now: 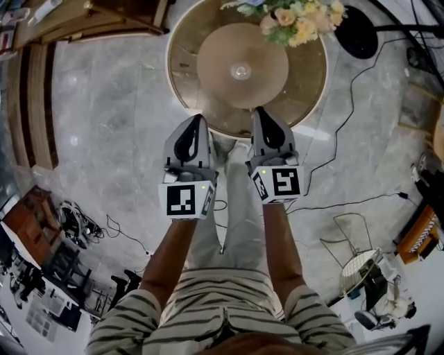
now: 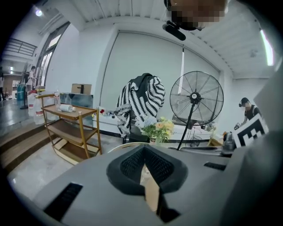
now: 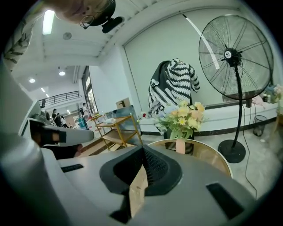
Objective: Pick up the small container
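The left tongs (image 1: 199,122) and right tongs (image 1: 259,113) are shut and empty, held by the near edge of the round table (image 1: 309,104), ready to reach the small container (image 1: 241,70) that seems to sit in its middle.

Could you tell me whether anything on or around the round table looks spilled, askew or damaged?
Nothing stands out. The round table looks clean and undamaged, the flowers stand upright at its far edge, and nothing is spilled. Loose cables trail over the floor to its right.
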The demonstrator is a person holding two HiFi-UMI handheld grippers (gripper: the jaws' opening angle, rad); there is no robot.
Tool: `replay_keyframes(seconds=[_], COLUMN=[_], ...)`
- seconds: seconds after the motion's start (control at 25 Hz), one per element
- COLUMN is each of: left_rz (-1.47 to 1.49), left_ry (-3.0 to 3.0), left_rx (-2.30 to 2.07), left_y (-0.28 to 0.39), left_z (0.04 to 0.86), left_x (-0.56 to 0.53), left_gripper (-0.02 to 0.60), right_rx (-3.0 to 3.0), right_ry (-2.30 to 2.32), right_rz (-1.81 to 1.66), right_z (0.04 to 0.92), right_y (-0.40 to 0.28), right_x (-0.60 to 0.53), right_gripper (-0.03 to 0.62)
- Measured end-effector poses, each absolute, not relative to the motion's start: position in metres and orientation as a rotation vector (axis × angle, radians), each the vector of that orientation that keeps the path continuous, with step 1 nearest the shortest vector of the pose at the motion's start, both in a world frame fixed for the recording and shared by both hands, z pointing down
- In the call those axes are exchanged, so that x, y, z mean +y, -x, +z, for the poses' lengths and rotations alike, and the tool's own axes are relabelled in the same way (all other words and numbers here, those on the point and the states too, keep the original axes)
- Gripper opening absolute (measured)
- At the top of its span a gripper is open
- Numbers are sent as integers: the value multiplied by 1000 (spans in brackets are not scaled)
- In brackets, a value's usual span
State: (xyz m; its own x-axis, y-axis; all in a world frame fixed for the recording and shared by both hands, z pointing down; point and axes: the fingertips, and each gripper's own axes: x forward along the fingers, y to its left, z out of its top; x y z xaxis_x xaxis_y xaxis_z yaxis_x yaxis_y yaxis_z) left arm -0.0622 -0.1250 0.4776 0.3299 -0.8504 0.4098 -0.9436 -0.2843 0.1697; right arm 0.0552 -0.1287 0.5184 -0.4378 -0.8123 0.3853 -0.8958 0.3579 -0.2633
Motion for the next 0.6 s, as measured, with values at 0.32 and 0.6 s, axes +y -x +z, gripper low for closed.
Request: replay_keyframes(seconds=[0.32, 0.6], left_rz=[350, 369], left_ry=[-2197, -2198], left_rx=[-1582, -1554], left_y=[69, 62], left_z=[514, 542], left_x=[-135, -144], left_gripper=[-2, -2], right_rx=[-2393, -2408], right_ry=[-1540, -1474], right_rz=[623, 576], right_z=[577, 619], right_y=[-52, -41], right_x=[-148, -167], right_gripper=[5, 70])
